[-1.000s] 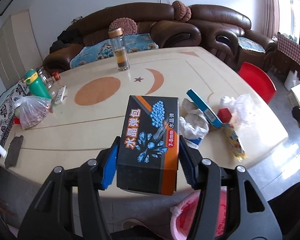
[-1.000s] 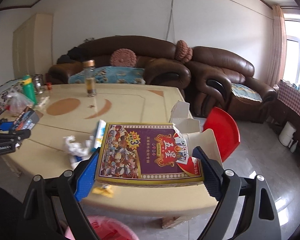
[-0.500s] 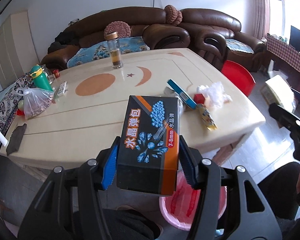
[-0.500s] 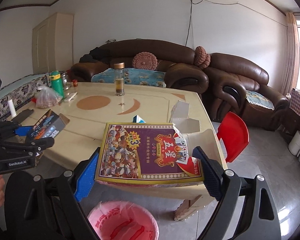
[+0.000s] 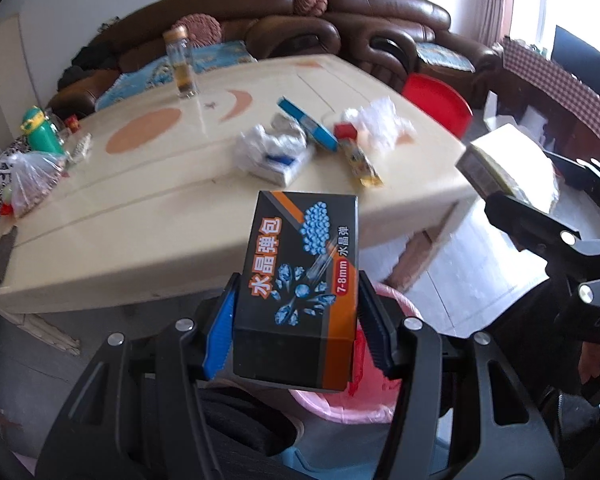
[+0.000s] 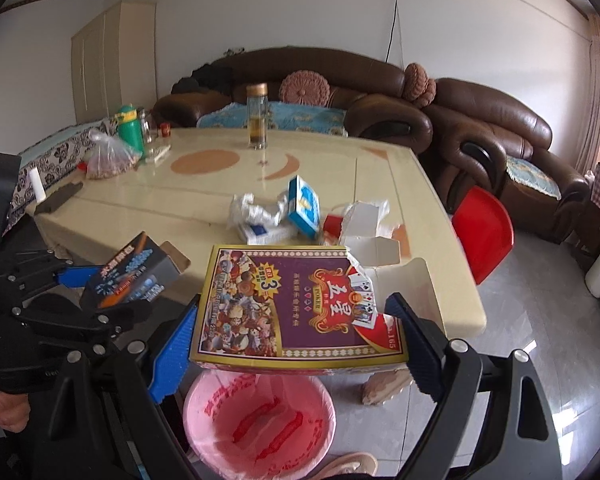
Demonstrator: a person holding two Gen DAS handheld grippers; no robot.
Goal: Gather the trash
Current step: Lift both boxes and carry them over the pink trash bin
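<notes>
A black crystal-bead box was clamped in the left gripper and a torn playing-card box in the right gripper, both above the pink bin, while wrappers were left on the table.

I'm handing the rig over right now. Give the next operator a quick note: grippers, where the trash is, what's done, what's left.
Left gripper: shut on the black water-bead box.
Right gripper: shut on the purple poker card box.
Both boxes are off the table, above the pink-lined trash bin; neither is dropped yet.
Left on the table: crumpled plastic, blue carton, torn white box, yellow wrapper.
</notes>
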